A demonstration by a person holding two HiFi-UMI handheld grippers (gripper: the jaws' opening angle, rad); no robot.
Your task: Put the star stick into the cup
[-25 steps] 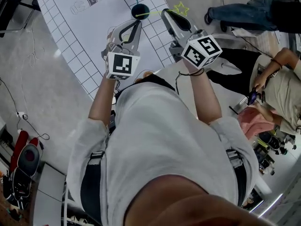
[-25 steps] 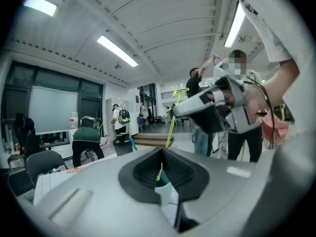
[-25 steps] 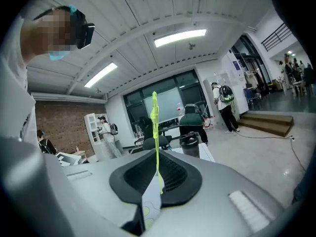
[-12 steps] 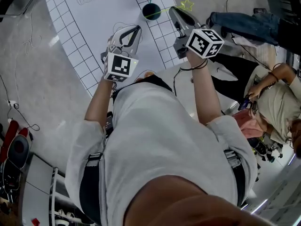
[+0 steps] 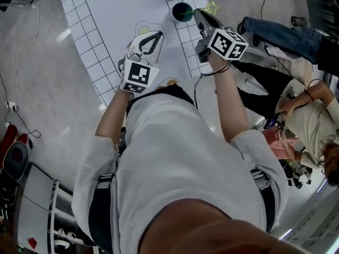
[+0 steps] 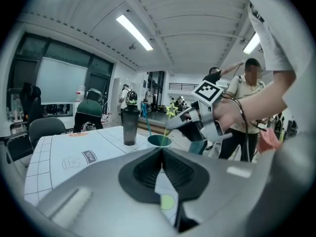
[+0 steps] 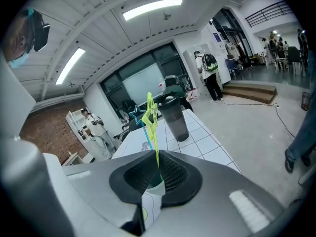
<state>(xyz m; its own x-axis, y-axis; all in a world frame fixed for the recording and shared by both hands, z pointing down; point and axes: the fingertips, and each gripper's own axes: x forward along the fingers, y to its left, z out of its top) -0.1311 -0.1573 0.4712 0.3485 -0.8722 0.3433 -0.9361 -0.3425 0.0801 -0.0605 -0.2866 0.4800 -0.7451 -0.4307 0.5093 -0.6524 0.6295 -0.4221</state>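
Right gripper view shows my right gripper (image 7: 158,162) pinching the star stick (image 7: 152,127), its lower end near the mouth of the cup (image 5: 183,11) by the right edge of the table (image 5: 132,15), so I should lower it straight and slowly before releasing; my left gripper (image 6: 162,149) is pressed together, empty.

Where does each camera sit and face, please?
Head view: on the person's head, facing down at the white gridded table; torso, arms, left gripper and right gripper show.
Left gripper view: on that gripper, facing the dark green cup across the table; its shut jaws show.
Right gripper view: on that gripper, facing over the cup; its jaws grip the yellow star stick.
Both gripper views share the cup and tall dark bottle.
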